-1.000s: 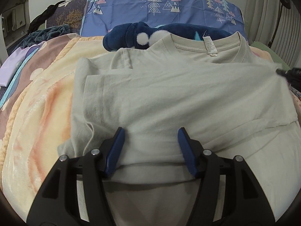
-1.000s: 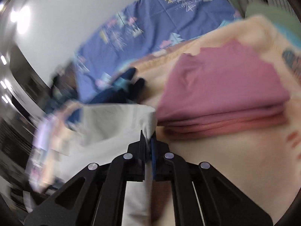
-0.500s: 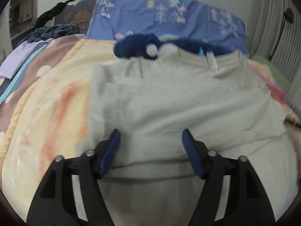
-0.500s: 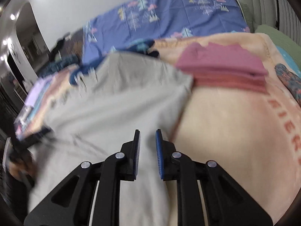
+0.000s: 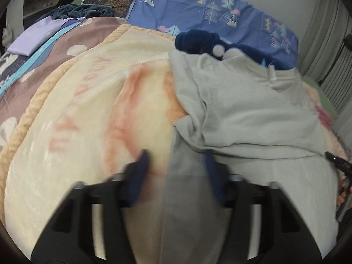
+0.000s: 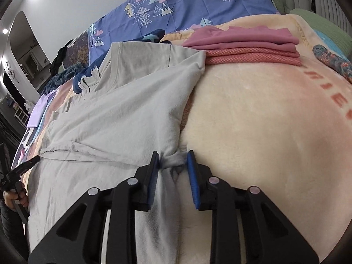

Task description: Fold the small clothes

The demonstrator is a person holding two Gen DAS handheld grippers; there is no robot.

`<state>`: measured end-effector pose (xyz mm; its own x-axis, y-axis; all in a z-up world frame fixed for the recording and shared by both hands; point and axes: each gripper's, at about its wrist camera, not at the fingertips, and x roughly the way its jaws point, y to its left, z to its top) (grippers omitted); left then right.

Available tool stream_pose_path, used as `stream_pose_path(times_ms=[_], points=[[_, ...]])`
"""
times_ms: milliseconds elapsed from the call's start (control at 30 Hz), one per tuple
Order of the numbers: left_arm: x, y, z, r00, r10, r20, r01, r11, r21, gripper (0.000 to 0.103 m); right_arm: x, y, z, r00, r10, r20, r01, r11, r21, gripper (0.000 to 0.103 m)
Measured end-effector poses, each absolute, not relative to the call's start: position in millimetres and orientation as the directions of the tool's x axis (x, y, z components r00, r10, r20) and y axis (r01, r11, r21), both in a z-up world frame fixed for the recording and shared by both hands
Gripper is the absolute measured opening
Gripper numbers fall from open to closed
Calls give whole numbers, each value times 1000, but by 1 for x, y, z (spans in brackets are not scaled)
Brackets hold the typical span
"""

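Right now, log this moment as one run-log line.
phase: side folds | item: grey T-shirt on blanket | left claw: closing over shirt edge | right claw: opening, shirt edge between | pink stack: folded

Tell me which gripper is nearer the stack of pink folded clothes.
Right. The right gripper sits at the grey T-shirt's edge on the stack's side; the left gripper works the shirt's opposite edge.

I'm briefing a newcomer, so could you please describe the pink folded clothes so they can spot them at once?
Start from the cream fleece blanket covering the bed. At its far end, right of the spread grey T-shirt, lies the pink stack. It is the only neatly folded, layered pile, pink over coral.
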<state>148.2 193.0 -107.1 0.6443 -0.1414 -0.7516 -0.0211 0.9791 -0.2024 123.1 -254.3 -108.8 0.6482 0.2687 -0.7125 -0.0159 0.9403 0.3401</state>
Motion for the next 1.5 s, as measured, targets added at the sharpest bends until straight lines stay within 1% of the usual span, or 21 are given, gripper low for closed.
stream_pose_path(times_ms=[33,67,167,200,233,333,367,400,433,467,500,533,633,700,800,967,1067,1133,1200,1367,1500], points=[[151,194,-107,637,-140,-758,-29,978,-206,9,121,-256,-109,649,276,-708,-14,936,352,27],[149,195,-104,642,-134,-755,-37,978,-204,3,120,-257,-110,652,284,-703,-13,931,364,27],[128,199,-98,666,-105,-738,-72,976,-203,2,113,-259,-111,658,291,-694,-14,927,375,27],[119,203,-98,673,-106,-732,-82,973,-216,0,113,-259,-111,659,291,-694,-14,927,375,27],[110,209,-99,673,-104,-733,-97,969,-226,0,113,-259,-111,659,288,-695,-13,928,372,27],[89,231,-105,668,-187,-720,-98,937,-334,0,112,-256,-109,658,278,-700,-10,933,361,27],[82,236,-105,667,-210,-715,-98,927,-363,2,110,-256,-108,657,277,-702,-6,932,363,27],[73,240,-103,666,-243,-705,-76,919,-388,10,106,-257,-107,655,279,-702,0,929,370,27],[65,240,-101,667,-258,-699,-56,918,-392,29,100,-258,-106,655,286,-699,0,925,379,28],[55,238,-99,668,-262,-697,-35,924,-381,40,92,-259,-105,654,298,-696,-3,920,392,30],[47,236,-98,664,-262,-701,-18,931,-365,62,83,-261,-105,651,314,-691,-9,913,407,33],[39,231,-98,650,-274,-708,19,938,-345,68,73,-263,-105,648,331,-686,-15,906,423,34],[20,220,-108,599,-303,-741,93,946,-311,68,40,-272,-106,633,391,-668,-29,875,484,35],[9,215,-111,589,-306,-748,123,949,-292,68,17,-277,-109,605,443,-662,-33,844,535,35],[-8,215,-112,569,-340,-749,163,939,-303,67,-18,-280,-114,568,498,-655,-45,813,580,35],[-45,211,-113,523,-389,-758,257,920,-295,67,-81,-270,-119,512,557,-654,-94,793,602,35],[-69,213,-115,498,-436,-750,299,898,-323,66,-112,-262,-118,499,584,-640,-122,779,615,35],[-79,214,-114,489,-464,-739,329,882,-336,66,-117,-255,-116,483,604,-634,-145,769,623,37],[-74,216,-115,481,-494,-724,339,867,-366,66,-113,-247,-116,477,614,-629,-161,764,625,41],[-50,224,-123,463,-559,-688,316,829,-461,66,-105,-239,-115,463,617,-637,-156,764,626,42],[-76,222,-120,458,-547,-700,362,834,-415,66,-130,-240,-111,448,649,-615,-203,744,636,42]])
